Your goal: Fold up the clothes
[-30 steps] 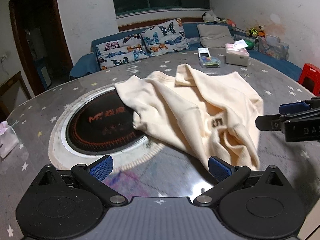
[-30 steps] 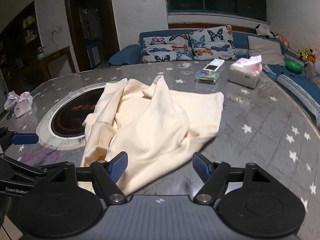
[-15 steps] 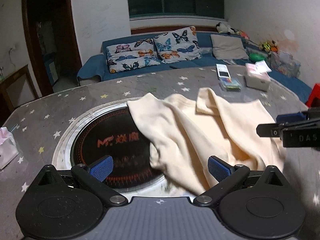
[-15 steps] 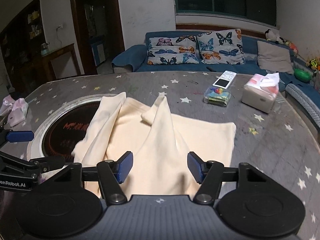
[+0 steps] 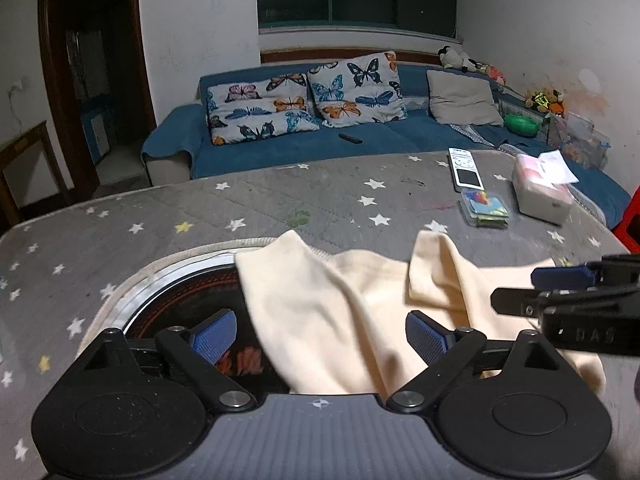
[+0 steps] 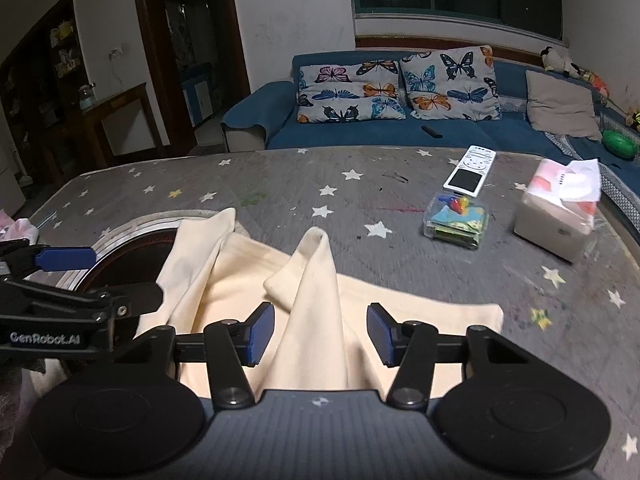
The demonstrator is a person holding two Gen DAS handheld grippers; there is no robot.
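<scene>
A: Left wrist view first — the cream garment (image 5: 352,320) now fills the near foreground, where a second ago it lay further off across the surface (image 5: 280,200). Both claws have advanced over it.

B: Agreed. And the left claw (image 5: 320,338) is narrowing from its widest, though its pads are still well apart. A fold of cloth lies between them, but I see no pad pressing on it.

A: The right claw (image 6: 320,334)?

B: Closing faster. In the right wrist view a raised ridge of fabric runs straight up between its blue pads, yet there is clear space on either side — not clamped.

A: So where does that leave the fold?

B: My judgement: nothing is folded. The garment is a crumpled heap, its left part draped over the dark round inset (image 5: 180,300) in the surface, the rest spread on the grey star-patterned cover. The hands look to be reaching for a first pinch on the near edge.

A: Pose?

B: Both claws angle downward and away from the holder, side by side, the left one's tips crossing the left edge of the right view. The remote (image 6: 472,168), plastic box (image 6: 456,220) and tissue box (image 6: 560,216) sit far right, well apart from the cloth.
</scene>
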